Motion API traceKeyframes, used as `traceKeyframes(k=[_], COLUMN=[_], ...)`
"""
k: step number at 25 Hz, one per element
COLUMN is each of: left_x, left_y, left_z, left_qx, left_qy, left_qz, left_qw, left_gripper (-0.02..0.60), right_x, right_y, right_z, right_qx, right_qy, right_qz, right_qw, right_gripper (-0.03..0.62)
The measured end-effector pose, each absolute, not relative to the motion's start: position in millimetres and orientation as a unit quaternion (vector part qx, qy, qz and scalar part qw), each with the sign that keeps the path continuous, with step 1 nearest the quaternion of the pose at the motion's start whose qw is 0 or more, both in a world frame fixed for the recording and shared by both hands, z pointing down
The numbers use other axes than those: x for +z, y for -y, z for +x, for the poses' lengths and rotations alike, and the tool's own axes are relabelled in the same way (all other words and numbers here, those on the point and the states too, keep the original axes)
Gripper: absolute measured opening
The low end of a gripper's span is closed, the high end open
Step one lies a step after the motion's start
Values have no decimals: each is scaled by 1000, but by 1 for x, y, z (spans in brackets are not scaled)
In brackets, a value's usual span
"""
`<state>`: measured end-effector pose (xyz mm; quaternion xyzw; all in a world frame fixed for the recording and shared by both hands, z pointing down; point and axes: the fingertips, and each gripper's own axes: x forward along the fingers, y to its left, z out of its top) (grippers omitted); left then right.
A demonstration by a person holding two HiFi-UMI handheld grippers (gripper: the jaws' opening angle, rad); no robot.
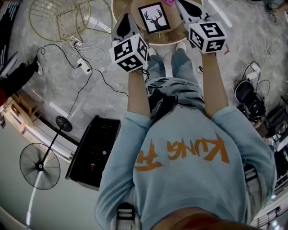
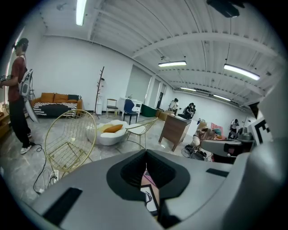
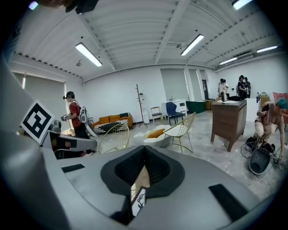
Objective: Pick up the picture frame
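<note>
The picture frame (image 1: 154,18), black-edged with a deer print on white, lies flat on a small round wooden table (image 1: 167,41) at the top of the head view. My left gripper (image 1: 127,18) is just left of the frame, jaws shut and empty. My right gripper (image 1: 183,5) is just right of the frame, also shut with nothing in it. A strip of the frame (image 2: 151,196) shows below the closed jaws in the left gripper view. In the right gripper view a corner of the frame (image 3: 138,200) shows the same way.
A gold wire chair (image 1: 60,18) stands left of the table, with cables and a power strip (image 1: 83,65) on the floor. A black case (image 1: 94,152) and a fan (image 1: 39,166) lie lower left; bags and gear (image 1: 248,95) at right. A person (image 2: 18,94) stands far left.
</note>
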<state>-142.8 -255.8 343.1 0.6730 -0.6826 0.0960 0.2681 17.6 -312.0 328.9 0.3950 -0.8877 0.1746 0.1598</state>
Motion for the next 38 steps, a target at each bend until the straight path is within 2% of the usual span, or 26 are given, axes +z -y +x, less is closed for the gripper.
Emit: traceKeyframes(k=[24,38], left_x=[545,640], left_y=[215,213], left_z=[-118,-113], left_qx=[166,186], left_qy=[640,625], left_qz=[640,640], left_qw=[391,406], left_gripper=[20,20], right_x=[519,616], right_y=[256,258], right_z=[13,20], right_qx=[259,292], right_qy=[859,846], right_qz=[345,342], right_qw=[275,286], right_gripper=[-2,-3])
